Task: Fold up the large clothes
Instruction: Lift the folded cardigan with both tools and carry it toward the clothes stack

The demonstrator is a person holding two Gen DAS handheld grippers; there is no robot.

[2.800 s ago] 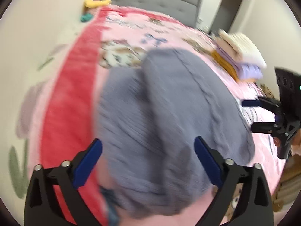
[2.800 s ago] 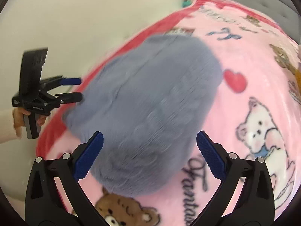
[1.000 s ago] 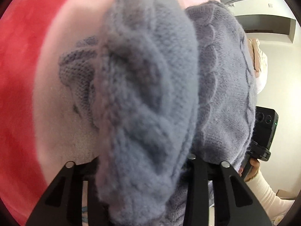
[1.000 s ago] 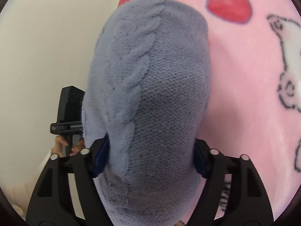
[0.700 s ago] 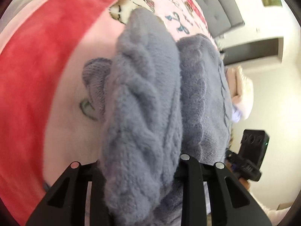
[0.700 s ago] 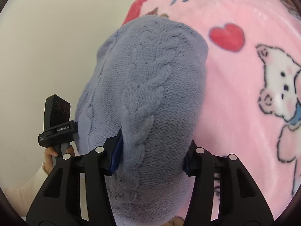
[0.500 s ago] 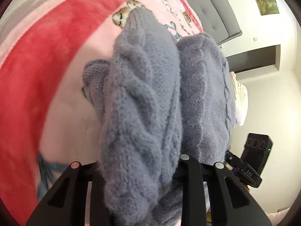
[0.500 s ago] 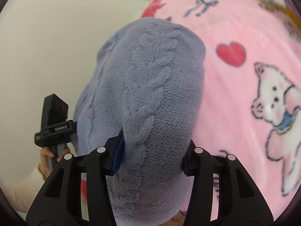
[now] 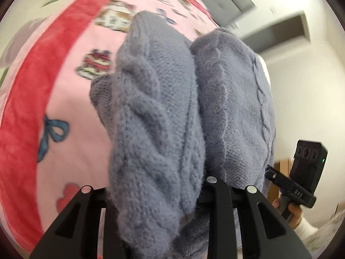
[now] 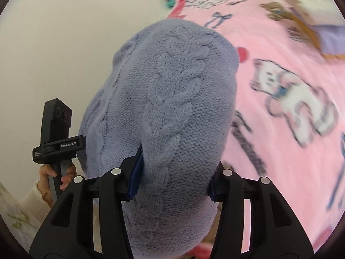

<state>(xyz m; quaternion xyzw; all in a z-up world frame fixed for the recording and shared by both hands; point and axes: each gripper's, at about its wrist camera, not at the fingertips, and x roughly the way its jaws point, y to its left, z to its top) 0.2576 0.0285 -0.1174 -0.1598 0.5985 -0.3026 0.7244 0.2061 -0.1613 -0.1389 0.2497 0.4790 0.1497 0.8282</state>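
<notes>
Left tool (image 9: 155,192) clamped on bunched edge of grey cable-knit sweater (image 9: 163,112); right tool (image 10: 172,172) clamped on same sweater (image 10: 168,99) at its other side; sweater hangs lifted between both, above pink blanket (image 10: 280,69) on bed; I judge fold mid-carry; I want both tools level, edge taut, equal grip; lay down far edge first, release only once flat.

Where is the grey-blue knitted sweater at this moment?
In both wrist views the sweater fills the centre, clamped at one edge by the left gripper and at the other by the right gripper, above the pink blanket.
</notes>
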